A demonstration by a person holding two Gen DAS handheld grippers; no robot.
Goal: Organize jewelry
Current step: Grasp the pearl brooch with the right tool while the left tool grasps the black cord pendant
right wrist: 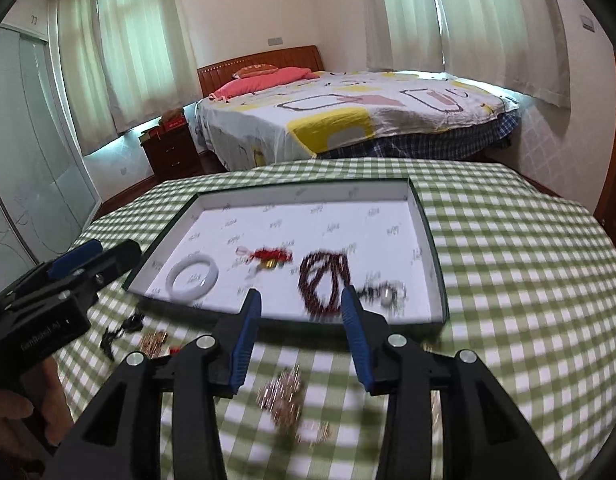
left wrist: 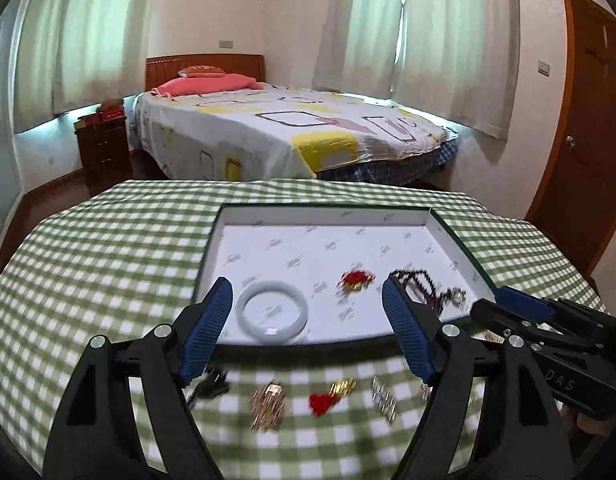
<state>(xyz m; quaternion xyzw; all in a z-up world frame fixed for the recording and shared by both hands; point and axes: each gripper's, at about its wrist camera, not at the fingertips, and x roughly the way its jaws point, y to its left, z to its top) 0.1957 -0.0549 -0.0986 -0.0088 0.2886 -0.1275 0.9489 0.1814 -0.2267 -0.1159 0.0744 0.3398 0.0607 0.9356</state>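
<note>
From the left wrist camera, the left gripper (left wrist: 305, 292) hangs above the near edge of a shallow white-lined tray (left wrist: 328, 216) on a green checked tablecloth (left wrist: 107, 240), its blue-padded fingers spread wide with nothing between them. Inside the tray lie a white bangle (left wrist: 272, 313) close to the near wall, a red and gold charm (left wrist: 356, 280) near the middle, and a dark beaded necklace (left wrist: 418, 282) with a silvery piece (left wrist: 456, 296) toward the right side. On the cloth in front of the tray, blurred, sit a black piece (left wrist: 209, 386), a gold cluster (left wrist: 267, 404), a red piece with a gold bit (left wrist: 328, 398) and a pale sparkly piece (left wrist: 383, 398). The right gripper (left wrist: 524, 306) enters from the right beside the tray's near right corner.

From the right wrist camera, the right gripper (right wrist: 301, 300) is likewise parted wide and holds nothing, its fingertips over the tray's near wall (right wrist: 267, 320). The bangle (right wrist: 192, 277), the red charm (right wrist: 271, 258), the dark red beads (right wrist: 326, 280) and the silvery piece (right wrist: 390, 294) rest on the tray floor. A blurred gold cluster (right wrist: 291, 404) lies on the cloth between the fingers' bases, with more small pieces (right wrist: 147, 336) to the left near the left gripper (right wrist: 87, 256), whose opening cannot be judged from this side
</note>
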